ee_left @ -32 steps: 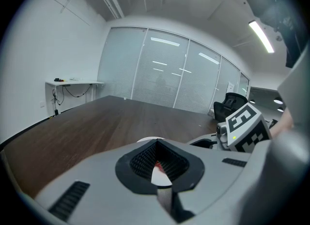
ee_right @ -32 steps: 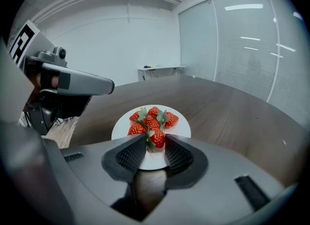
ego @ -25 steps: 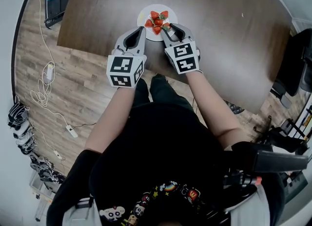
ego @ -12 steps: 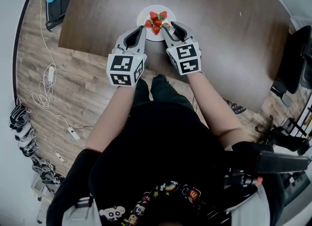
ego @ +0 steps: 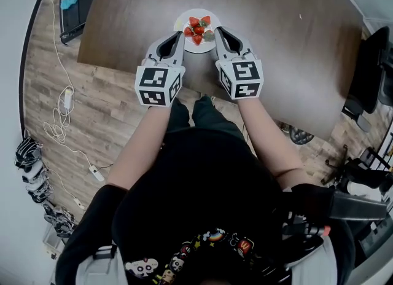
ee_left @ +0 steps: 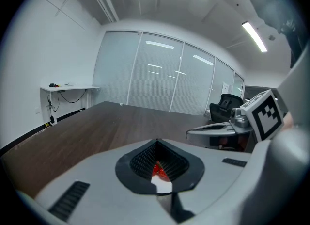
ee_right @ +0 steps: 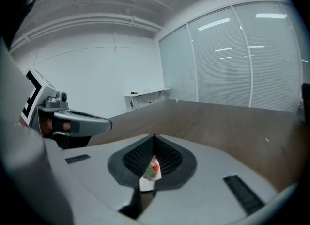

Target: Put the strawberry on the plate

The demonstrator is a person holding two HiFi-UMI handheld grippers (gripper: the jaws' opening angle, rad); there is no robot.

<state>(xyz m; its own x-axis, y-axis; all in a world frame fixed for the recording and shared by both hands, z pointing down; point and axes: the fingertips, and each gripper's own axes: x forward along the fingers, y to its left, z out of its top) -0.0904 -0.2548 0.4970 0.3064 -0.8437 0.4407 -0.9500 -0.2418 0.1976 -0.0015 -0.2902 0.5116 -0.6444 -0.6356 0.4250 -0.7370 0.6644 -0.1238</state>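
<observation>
the fingers of the left gripper are pressed together at their tips and pinch nothing; through the dark ribbed opening behind the tips a red strawberry and a bit of white plate show below. the right gripper is the same, its tips meeting with nothing between them, and its opening shows a strawberry with a green cap lying on the plate. in the head view the left gripper points at the near left rim of the plate and the right gripper at its near right rim, just beside a green-capped berry; whether either tip touches the plate or the fruit cannot be told. the pile of strawberries sits on the plate between the two tips. the plate stands on the dark wooden counter, close to its near edge and closer to the near left corner than to the right one. each gripper carries its marker cube towards the person, whose bare forearms reach over that edge. beyond the counter's left edge a white cable lies on the plank floor.
</observation>
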